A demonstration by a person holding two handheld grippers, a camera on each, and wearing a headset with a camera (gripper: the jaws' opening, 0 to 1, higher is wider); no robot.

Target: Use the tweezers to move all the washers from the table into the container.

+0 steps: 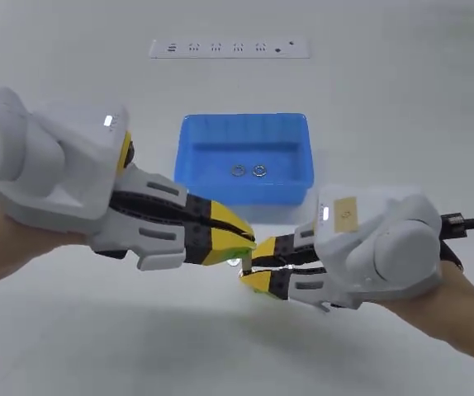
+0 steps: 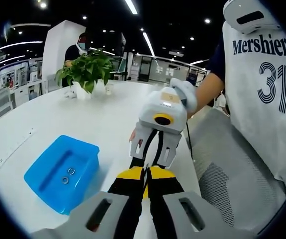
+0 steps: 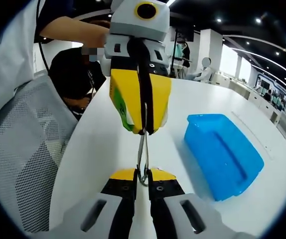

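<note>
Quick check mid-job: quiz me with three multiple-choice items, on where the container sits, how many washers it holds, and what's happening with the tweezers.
1. The blue container sits: A. beyond the left gripper and right gripper; B. nearer than the grippers; C. on the floor.
2. Count of washers inside it: A. none; B. two; C. five.
3. The tweezers are: A. in the container; B. lying loose beside it; C. held between both grippers.
Answers: 1 A, the head view shows it behind the meeting tips. 2 B, two rings lie on its floor. 3 C, the right gripper view shows each end in shut jaws.
</note>
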